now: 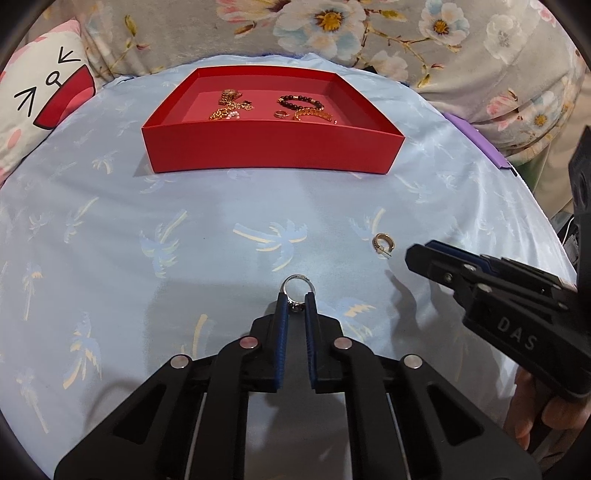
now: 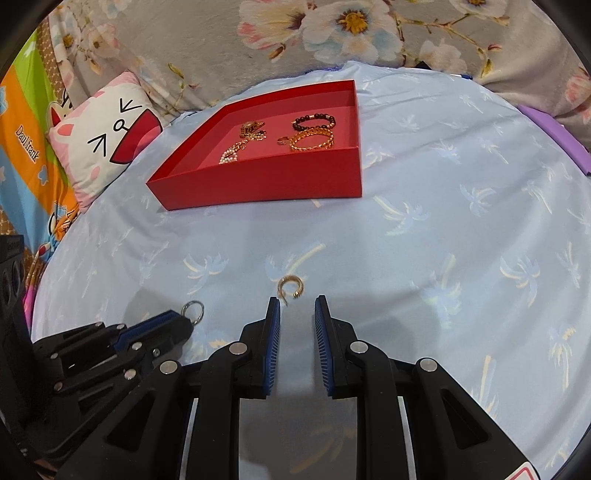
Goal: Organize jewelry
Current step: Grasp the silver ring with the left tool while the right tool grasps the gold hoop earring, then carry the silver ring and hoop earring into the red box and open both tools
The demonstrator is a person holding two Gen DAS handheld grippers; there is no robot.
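Note:
A silver ring (image 1: 296,290) stands between the fingertips of my left gripper (image 1: 296,298), which is shut on it, low over the blue cloth; it also shows in the right wrist view (image 2: 193,311). A gold hoop earring (image 2: 290,287) lies on the cloth just ahead of my right gripper (image 2: 297,304), which is open and empty; the earring also shows in the left wrist view (image 1: 384,243). A red tray (image 1: 273,147) further back holds a dark bead bracelet (image 1: 300,101), gold chains (image 1: 231,107) and a small ring (image 1: 281,114).
A cartoon-face pillow (image 2: 107,144) lies left of the tray (image 2: 258,181). A floral blanket (image 1: 369,33) runs along the back. A purple edge (image 1: 476,140) shows at the right of the blue palm-print cloth (image 1: 184,240).

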